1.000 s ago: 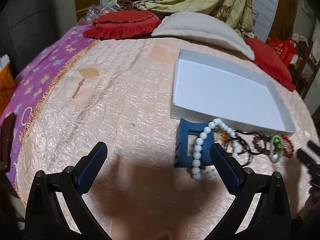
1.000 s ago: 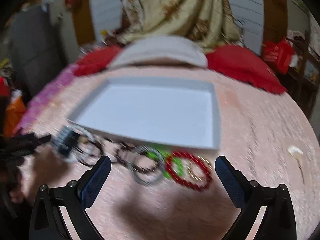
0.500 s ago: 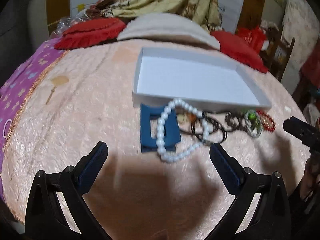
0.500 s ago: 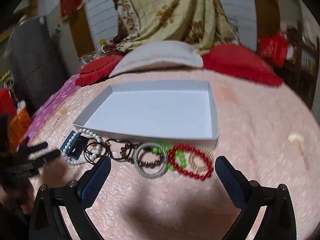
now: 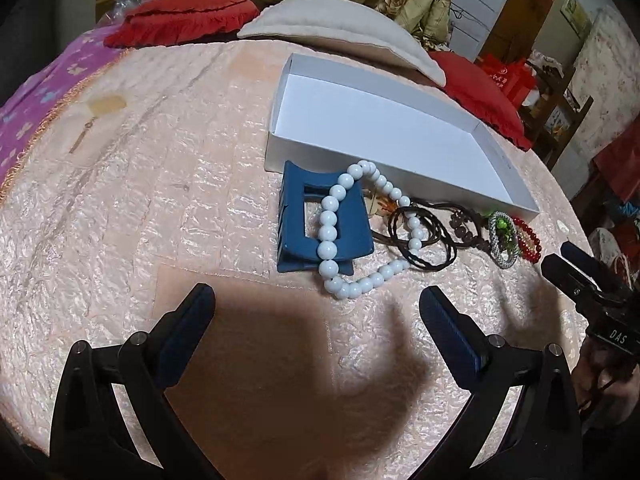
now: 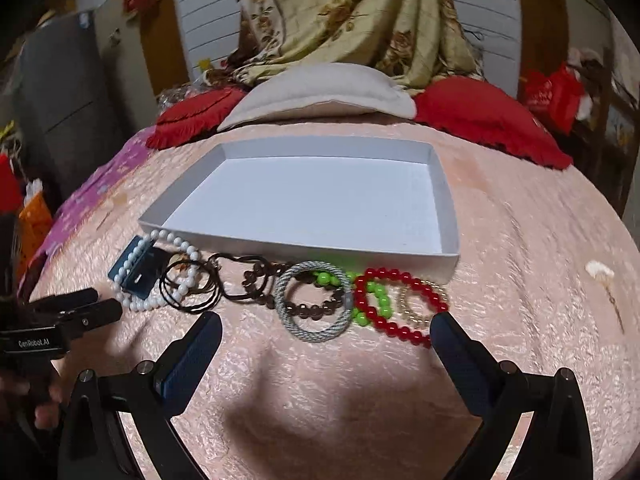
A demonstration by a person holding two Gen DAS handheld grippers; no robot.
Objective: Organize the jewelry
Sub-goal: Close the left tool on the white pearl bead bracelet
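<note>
pink bed (image 6: 520, 240): tray (image 6: 448, 200), jewelry (image 6: 312, 300).

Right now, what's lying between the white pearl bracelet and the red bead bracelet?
In the right wrist view, between the white pearl bracelet and red bead bracelet lie dark hair ties, a brown bead bracelet, a grey braided ring and green beads.

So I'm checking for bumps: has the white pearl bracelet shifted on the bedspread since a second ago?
No. The white pearl bracelet lies draped over the blue hair clip just before the white box, as earlier; only the camera moved.
</note>
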